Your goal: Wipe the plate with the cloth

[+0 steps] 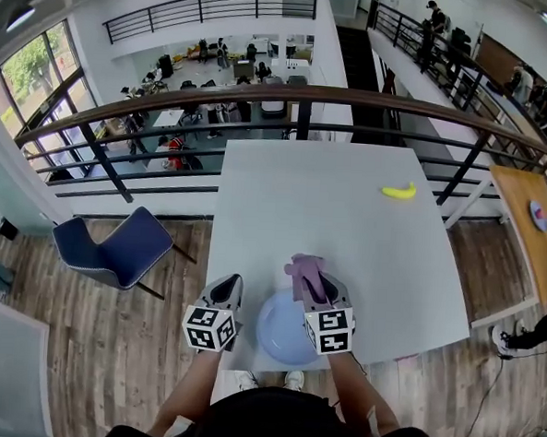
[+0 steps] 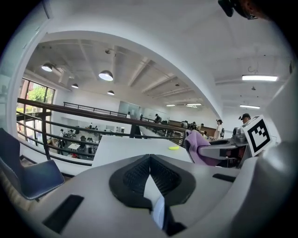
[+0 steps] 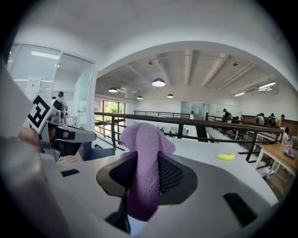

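Low in the centre of the head view, the pale blue plate (image 1: 280, 333) sits at the bottom edge of the white table (image 1: 330, 207), between my two grippers. My right gripper (image 1: 320, 294) is clenched on the purple cloth (image 3: 142, 172), which bunches out past the jaw tips, just above the plate's upper rim in the frame. My left gripper (image 1: 228, 291) has its jaws pressed together on nothing, just left of the plate. I judge wiping not yet begun. Next, the cloth must tip down onto the plate, which may slide unless steadied.
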Demonstrator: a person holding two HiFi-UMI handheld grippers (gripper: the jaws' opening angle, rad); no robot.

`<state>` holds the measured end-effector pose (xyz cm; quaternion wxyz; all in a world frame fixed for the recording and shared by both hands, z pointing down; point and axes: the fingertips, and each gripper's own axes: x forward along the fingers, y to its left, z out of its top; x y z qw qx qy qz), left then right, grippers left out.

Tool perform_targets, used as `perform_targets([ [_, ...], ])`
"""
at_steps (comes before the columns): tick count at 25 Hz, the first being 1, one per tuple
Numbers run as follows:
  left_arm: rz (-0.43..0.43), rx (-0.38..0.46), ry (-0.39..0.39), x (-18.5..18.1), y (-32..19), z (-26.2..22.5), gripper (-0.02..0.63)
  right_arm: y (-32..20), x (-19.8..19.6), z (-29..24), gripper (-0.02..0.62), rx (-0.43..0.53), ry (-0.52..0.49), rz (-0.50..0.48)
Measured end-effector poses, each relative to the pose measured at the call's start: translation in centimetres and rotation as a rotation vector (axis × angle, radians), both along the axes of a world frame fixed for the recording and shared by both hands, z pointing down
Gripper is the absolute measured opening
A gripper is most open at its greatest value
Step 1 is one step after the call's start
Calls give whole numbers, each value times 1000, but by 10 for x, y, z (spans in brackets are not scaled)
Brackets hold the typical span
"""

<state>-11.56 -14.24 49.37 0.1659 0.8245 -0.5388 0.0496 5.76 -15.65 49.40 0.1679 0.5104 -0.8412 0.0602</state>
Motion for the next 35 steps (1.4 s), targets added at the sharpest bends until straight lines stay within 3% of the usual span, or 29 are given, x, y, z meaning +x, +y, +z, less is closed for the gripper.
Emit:
perform_targets([
  [8, 43, 73, 16, 13, -2, -33, 12, 0, -5, -40, 126, 98, -67, -23],
  [20, 47, 65, 61, 8, -2, -34, 12, 6, -3, -63, 126, 144, -162, -30],
  [35, 17, 52, 50, 1, 6, -29, 12, 5, -12, -63, 121, 168, -142, -52],
])
